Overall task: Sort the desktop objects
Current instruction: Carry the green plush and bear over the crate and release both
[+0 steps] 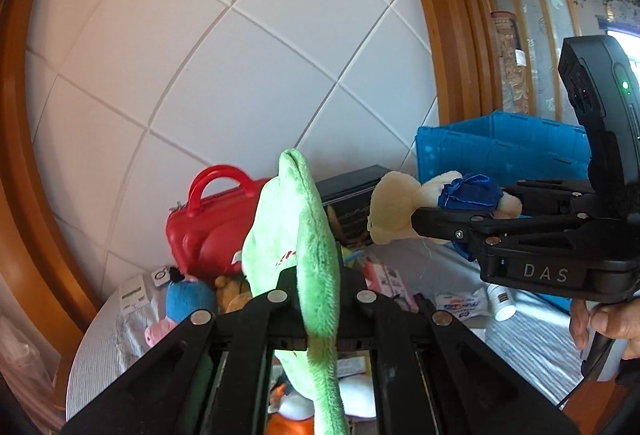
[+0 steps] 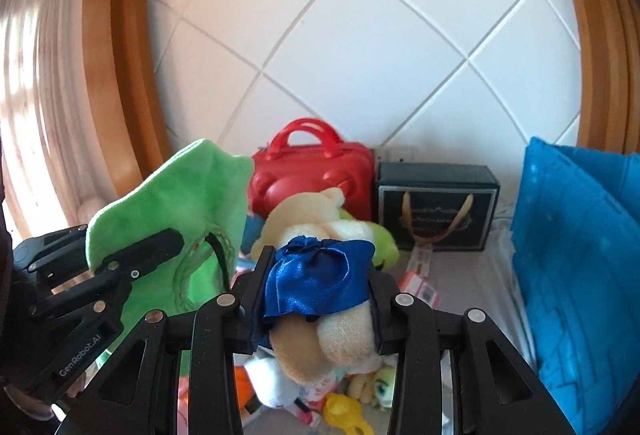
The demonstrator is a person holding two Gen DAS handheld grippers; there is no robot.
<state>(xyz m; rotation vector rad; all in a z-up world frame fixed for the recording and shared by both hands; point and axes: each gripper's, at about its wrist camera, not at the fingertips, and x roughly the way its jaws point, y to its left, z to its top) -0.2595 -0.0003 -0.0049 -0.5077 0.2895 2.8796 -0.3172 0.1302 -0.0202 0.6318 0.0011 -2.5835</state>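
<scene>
My left gripper [image 1: 318, 287] is shut on a flat green plush toy [image 1: 296, 235] and holds it up above the table. It also shows at the left of the right wrist view [image 2: 176, 211]. My right gripper [image 2: 318, 275] is shut on a cream plush bear in a blue satin dress [image 2: 316, 283], held in the air. In the left wrist view the bear [image 1: 404, 207] and the right gripper [image 1: 436, 223] are at the right, level with the green toy. Several small plush toys [image 1: 188, 299] lie on the table below.
A red handbag case [image 2: 316, 171] and a black gift box [image 2: 436, 207] stand against the white tiled wall. A blue plastic crate [image 2: 580, 275] stands at the right. Packets and a white bottle [image 1: 502, 301] lie on the striped tablecloth [image 1: 532, 339].
</scene>
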